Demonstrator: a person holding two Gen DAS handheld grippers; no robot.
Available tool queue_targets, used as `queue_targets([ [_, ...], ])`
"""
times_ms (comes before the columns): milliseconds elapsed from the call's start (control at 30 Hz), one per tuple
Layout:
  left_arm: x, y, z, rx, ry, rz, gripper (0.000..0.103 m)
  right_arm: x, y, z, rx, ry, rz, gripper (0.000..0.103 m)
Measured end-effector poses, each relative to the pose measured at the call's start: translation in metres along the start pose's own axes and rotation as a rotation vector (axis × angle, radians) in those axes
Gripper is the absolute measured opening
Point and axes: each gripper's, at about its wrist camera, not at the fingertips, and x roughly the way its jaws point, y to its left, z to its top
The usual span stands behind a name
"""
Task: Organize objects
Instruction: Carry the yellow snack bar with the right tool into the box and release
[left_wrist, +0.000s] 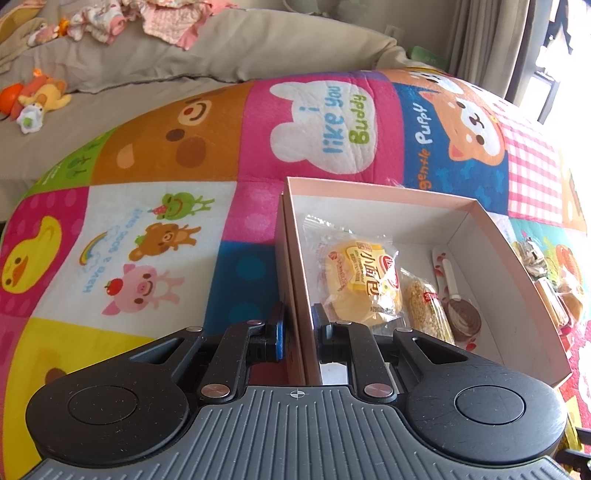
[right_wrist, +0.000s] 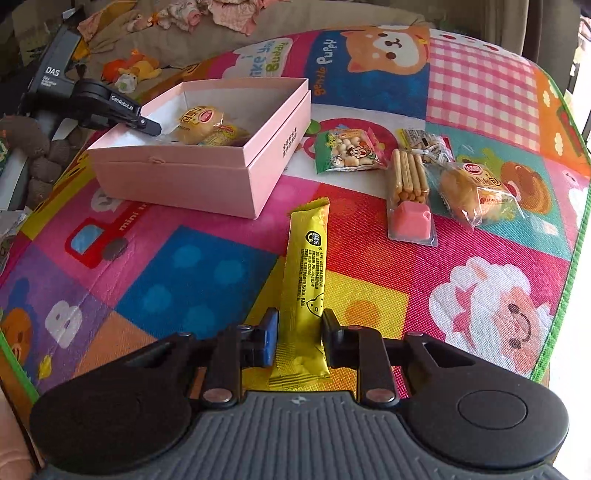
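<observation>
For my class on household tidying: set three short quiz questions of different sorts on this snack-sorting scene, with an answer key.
1. True or false: the right gripper holds the yellow stick packet.
2. Multiple choice: the left gripper grips A) a bun, B) the wall of the pink box, C) nothing.
3. Fill in: the wrapped bun in the box lies beside a grain bar and a ____ lollipop.

Key
1. True; its fingers close on the packet's lower part.
2. B; one finger stands inside the wall, one outside.
3. Chocolate-brown swirl.
</observation>
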Motion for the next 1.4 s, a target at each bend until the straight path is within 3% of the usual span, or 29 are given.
queue_targets([
  [133,0.0,-0.001,0.0,0.002,0.002,0.002,0.017,0.008,-0.004,0.01,-0.006,-0.02,-0.048,0.028],
  [333,0.0,0.0,0.0,0.005,0.007,0.004,0.017,0.026,-0.009,0.025,0.009,-0.03,-0.038,0.029],
  [433,-0.001,0.0,0.0,-0.001,0.007,0.003,0.017,0.023,-0.006,0.025,0.004,-0.008,-0.022,0.024],
  [700,0.0,0.001,0.001,-0.019,0.006,-0.004,0.017,-0.028,0.008,0.017,-0.026,0.003,0.071,0.022],
  [967,0.0,0.003,0.0,-0.027,0.002,-0.017,0.018,-0.063,0.033,0.069,-0.073,-0.117,0.169,0.022],
  [1233,0.0,0.004,0.0,-0.035,0.001,-0.022,0.018,-0.017,0.036,0.147,0.016,-0.219,0.114,0.022],
  [1400,-0.001,0.003,0.0,-0.022,0.006,-0.019,0.019,0.035,0.038,0.171,0.061,-0.183,0.052,0.022],
])
